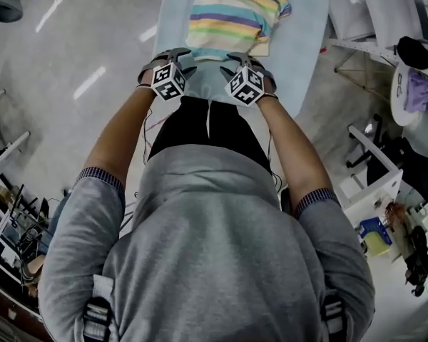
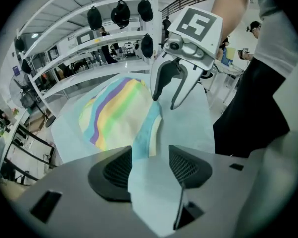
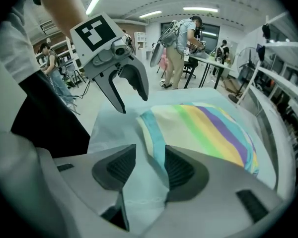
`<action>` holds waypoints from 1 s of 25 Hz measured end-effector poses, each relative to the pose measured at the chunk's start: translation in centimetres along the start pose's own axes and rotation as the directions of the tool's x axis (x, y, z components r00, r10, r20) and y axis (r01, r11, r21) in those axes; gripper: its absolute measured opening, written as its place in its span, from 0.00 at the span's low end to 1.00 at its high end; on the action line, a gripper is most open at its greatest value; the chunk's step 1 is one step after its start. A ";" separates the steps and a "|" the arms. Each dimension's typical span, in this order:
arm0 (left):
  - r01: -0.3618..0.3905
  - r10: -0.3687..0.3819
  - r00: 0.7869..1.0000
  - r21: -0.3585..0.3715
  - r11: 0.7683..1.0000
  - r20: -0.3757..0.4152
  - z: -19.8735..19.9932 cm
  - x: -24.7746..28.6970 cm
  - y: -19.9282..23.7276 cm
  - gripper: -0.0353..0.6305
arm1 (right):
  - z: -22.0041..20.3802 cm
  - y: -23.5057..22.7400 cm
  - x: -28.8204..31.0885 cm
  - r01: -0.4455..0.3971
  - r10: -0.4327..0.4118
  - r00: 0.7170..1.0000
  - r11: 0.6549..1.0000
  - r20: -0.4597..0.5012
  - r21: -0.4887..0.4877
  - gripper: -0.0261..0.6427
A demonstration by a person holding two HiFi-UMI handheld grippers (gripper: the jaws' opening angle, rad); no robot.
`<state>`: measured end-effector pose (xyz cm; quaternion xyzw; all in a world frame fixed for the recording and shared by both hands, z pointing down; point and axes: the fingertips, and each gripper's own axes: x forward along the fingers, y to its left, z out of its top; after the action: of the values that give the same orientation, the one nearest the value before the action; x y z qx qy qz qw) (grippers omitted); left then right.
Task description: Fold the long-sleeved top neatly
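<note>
- A person in a grey sweater is standing at a table draped in a pale blue cover. The person is holding the left gripper and the right gripper side by side over the cover's near part.
- The long-sleeved top, striped in yellow, green, purple, cream and teal, is lying folded into a compact bundle in the middle of the cover. Its near edge is sitting just beyond the tips of both grippers.
- The left gripper is pointing steeply down with its jaws standing partly apart and gripping nothing. In the left gripper view the bare cover is showing through the gap, and the top's teal edge is lying just ahead of the tips.
- The right gripper is likewise carrying its jaws partly apart, with no cloth pinched. In the right gripper view the teal edge of the top is running into the gap, close beside the pad on the frame's right. Whether that pad is touching it cannot be told.
- Each gripper is showing in the other's view, angled down at the cover, its marker cube facing up towards the head camera.
- White shelves hung with dark caps are standing behind the table on one side. Other people are working at a desk on the other.
</note>
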<state>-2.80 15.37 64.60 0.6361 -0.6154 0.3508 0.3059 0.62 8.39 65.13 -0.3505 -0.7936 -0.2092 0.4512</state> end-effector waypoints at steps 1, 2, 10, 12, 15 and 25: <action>0.011 -0.011 1.000 0.026 1.000 0.000 -0.3 0.4 0.0 0.43 | -0.3 -0.2 0.5 0.005 -0.006 1.000 1.000 -0.011 -0.007 0.33; 0.020 -0.020 1.000 0.050 0.999 0.001 -0.6 0.8 0.0 0.43 | -0.7 -0.3 0.9 0.010 -0.010 1.000 1.000 -0.025 -0.017 0.32; 0.033 -0.035 0.999 0.138 0.990 0.012 -2.7 3.0 1.2 0.41 | -3.2 -0.7 3.5 0.031 -0.039 0.994 0.996 -0.099 -0.082 0.32; 0.032 -0.035 0.999 0.134 0.990 0.023 -2.6 3.5 1.5 0.41 | -3.3 -0.9 4.2 0.033 -0.038 0.995 0.998 -0.088 -0.059 0.32; 0.028 -0.034 0.998 0.135 0.991 0.046 -2.2 4.2 1.7 0.38 | -3.2 -1.5 4.9 0.052 -0.053 0.996 0.998 -0.065 -0.017 0.31; -0.087 0.074 0.972 0.051 0.995 0.221 2.2 0.8 6.7 0.12 | 0.1 -5.9 0.0 0.219 -0.224 0.973 0.972 0.061 0.079 0.10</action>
<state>-9.35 12.70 63.71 0.6543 -0.6598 0.3093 0.2023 -3.89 4.54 64.99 -0.2503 -0.8500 -0.2175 0.4093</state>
